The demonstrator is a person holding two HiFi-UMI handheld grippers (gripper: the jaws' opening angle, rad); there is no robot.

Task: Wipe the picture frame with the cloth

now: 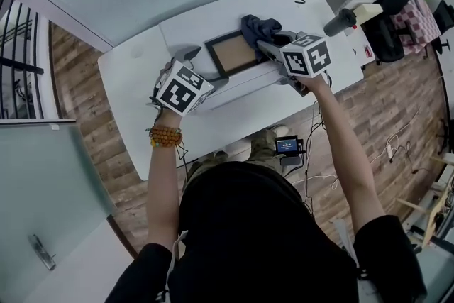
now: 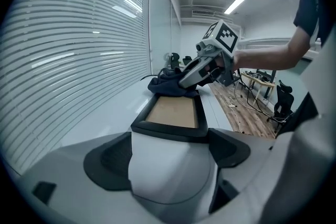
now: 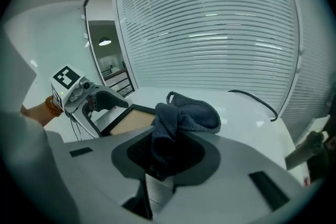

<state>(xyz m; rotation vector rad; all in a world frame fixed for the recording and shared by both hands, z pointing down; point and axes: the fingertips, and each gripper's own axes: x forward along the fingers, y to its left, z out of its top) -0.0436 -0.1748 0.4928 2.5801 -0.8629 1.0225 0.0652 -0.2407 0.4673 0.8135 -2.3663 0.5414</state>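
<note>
On the white table (image 1: pixel 131 85), the left gripper (image 1: pixel 201 67) had its jaws spread wide, one at each corner of the near short end of the picture frame (image 1: pixel 232 52), apparently pressing on it from both sides. The frame lay flat on the table, black border around a tan panel. The dark blue cloth (image 1: pixel 258 28) lay bunched on the frame's opposite end, partly spilling onto the table. The right gripper (image 1: pixel 264 46) was clamped on a fold of the cloth, with the rest of the fabric bunched ahead of its jaws.
</note>
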